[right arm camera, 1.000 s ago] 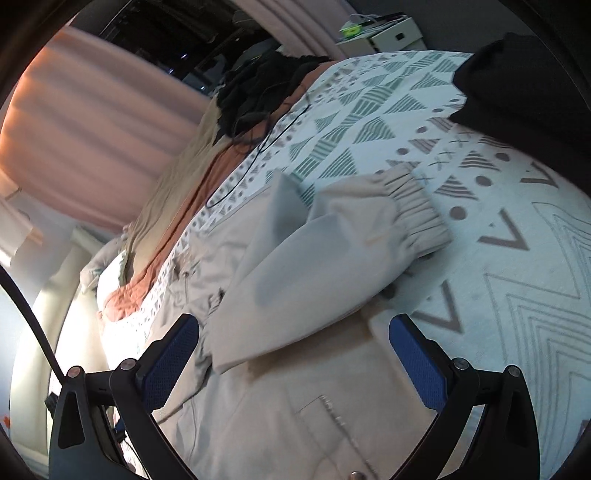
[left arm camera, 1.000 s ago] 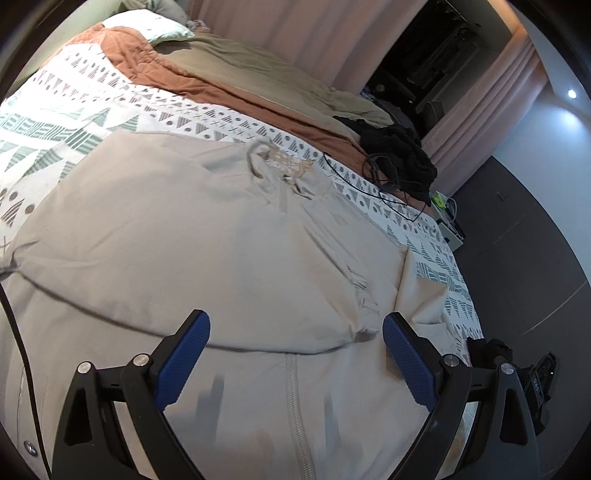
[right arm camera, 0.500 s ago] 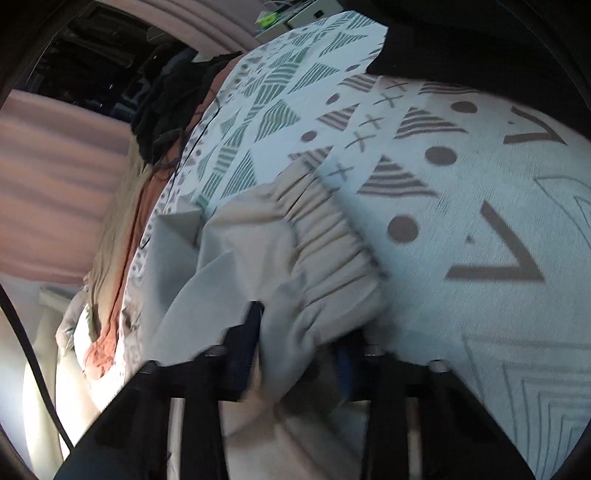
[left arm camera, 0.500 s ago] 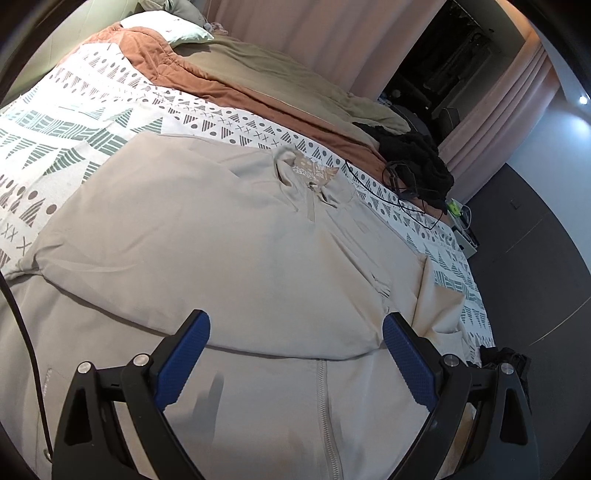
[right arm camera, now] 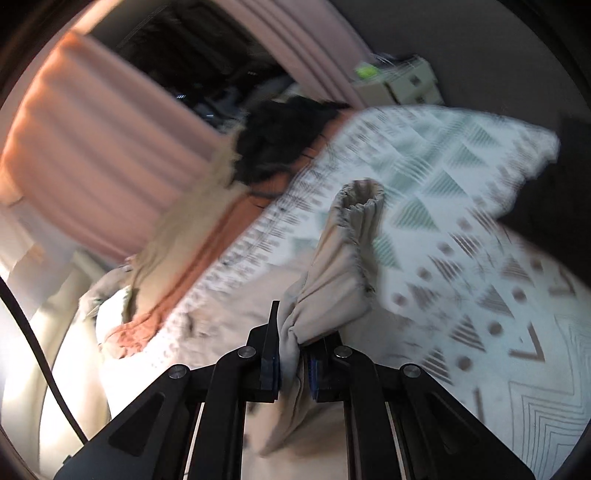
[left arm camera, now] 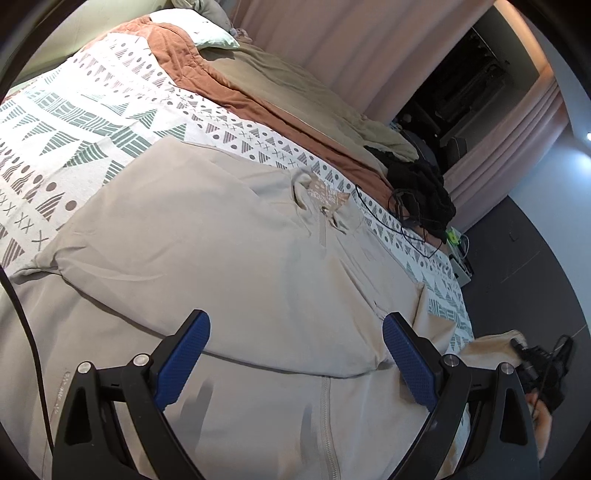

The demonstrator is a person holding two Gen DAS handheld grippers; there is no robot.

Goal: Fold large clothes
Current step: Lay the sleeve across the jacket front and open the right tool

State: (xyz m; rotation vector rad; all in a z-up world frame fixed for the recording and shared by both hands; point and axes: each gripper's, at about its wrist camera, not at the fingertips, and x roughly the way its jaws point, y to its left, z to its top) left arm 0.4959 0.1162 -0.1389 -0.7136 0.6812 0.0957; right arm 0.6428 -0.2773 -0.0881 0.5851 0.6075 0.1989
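Observation:
A large beige zip jacket (left arm camera: 229, 266) lies spread on the patterned bedspread (left arm camera: 74, 122), collar toward the far side, one sleeve folded across its chest. My left gripper (left arm camera: 293, 363) is open and empty, hovering over the jacket's lower front near the zipper. My right gripper (right arm camera: 293, 363) is shut on the jacket's other sleeve (right arm camera: 347, 258) near its elastic cuff (right arm camera: 362, 195) and holds it lifted off the bed. In the left wrist view that gripper (left arm camera: 539, 365) and the raised cuff (left arm camera: 491, 345) show at the right edge.
A rust blanket (left arm camera: 229, 85) and an olive duvet (left arm camera: 306, 96) lie along the far side. A pile of black clothes (left arm camera: 421, 184) with a cable sits at the bed's far corner. A white pillow (left arm camera: 192, 22) lies at the head. Pink curtains (left arm camera: 351, 44) hang behind.
My right gripper closed on the sleeve by the cuff and lifted it off the bed; that view is blurred with motion. My left gripper stayed open and drew back a little.

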